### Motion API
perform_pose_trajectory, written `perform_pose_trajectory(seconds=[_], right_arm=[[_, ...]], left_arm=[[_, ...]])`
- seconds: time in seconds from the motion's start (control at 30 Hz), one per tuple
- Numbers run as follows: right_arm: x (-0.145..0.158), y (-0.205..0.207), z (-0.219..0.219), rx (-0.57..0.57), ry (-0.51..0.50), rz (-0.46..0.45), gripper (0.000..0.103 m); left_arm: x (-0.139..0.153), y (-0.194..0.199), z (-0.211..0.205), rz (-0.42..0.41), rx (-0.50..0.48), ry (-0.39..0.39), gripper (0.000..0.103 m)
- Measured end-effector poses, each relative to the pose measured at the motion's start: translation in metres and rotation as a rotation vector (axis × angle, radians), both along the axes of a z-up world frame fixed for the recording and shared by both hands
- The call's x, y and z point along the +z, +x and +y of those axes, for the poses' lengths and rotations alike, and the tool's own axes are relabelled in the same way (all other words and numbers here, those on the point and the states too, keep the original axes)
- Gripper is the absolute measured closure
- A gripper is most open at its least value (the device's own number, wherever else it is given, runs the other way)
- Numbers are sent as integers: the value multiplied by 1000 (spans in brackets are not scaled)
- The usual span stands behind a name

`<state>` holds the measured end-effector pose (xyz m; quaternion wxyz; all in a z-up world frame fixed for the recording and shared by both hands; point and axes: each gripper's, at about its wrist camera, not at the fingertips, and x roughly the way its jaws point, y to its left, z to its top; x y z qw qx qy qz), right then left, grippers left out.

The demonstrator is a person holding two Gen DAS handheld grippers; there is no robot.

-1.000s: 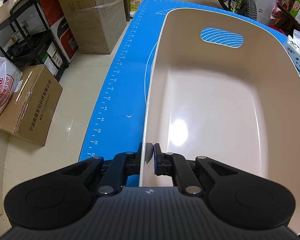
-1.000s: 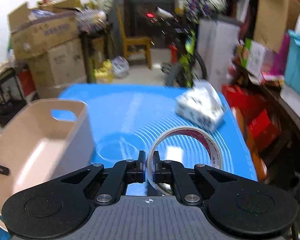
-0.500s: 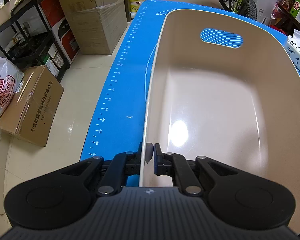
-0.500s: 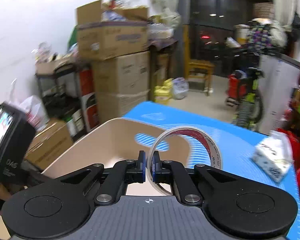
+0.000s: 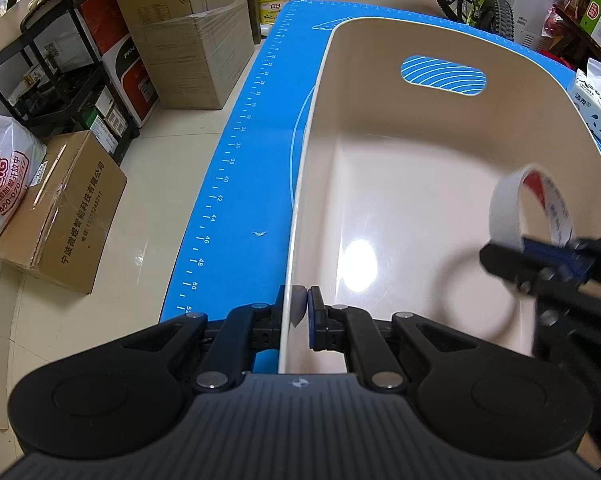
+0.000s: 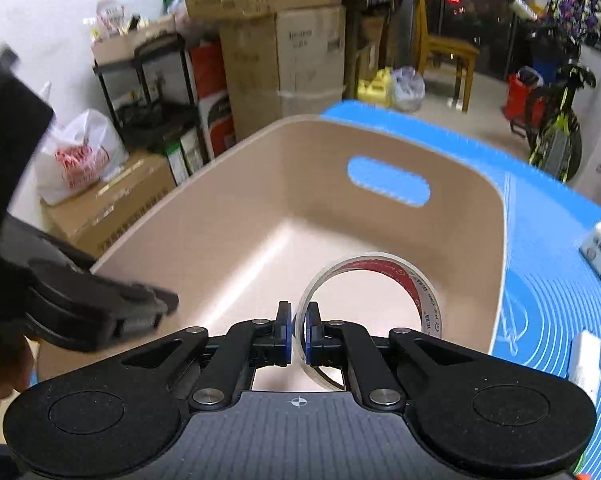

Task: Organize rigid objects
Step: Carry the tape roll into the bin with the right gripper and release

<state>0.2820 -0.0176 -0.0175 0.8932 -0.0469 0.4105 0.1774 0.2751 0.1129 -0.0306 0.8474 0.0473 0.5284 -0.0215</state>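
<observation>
The left gripper [image 5: 299, 312] is closed on the near left rim of the bin [image 5: 400, 152], steadying it. The right gripper [image 6: 297, 330] is closed on the tape roll [image 6: 370, 312], held upright above the bin's interior. The bin holds nothing yet. Remaining: release the roll inside; a tissue pack [image 5: 598, 118] lies far right.

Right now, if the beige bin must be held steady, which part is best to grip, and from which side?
The thin upright side wall of the beige bin, near its corner, taken from above the rim. The left tool is already shut on it there, one finger inside and one outside. The cut-out handle at the far end would also serve.
</observation>
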Motion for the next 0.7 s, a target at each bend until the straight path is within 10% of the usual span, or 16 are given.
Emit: perform_pose_trajectory(seconds=[0.27, 0.4, 0.7], right_arm=[[-19, 4, 2, 4, -29, 141, 76], [-12, -3, -1, -1, -33, 86, 46], [35, -30, -35, -68, 65, -58, 35]], left_arm=[[-1, 0, 0, 1, 1, 2, 93], [0, 0, 0, 2, 2, 1, 93], [0, 0, -1, 2, 2, 2, 93]])
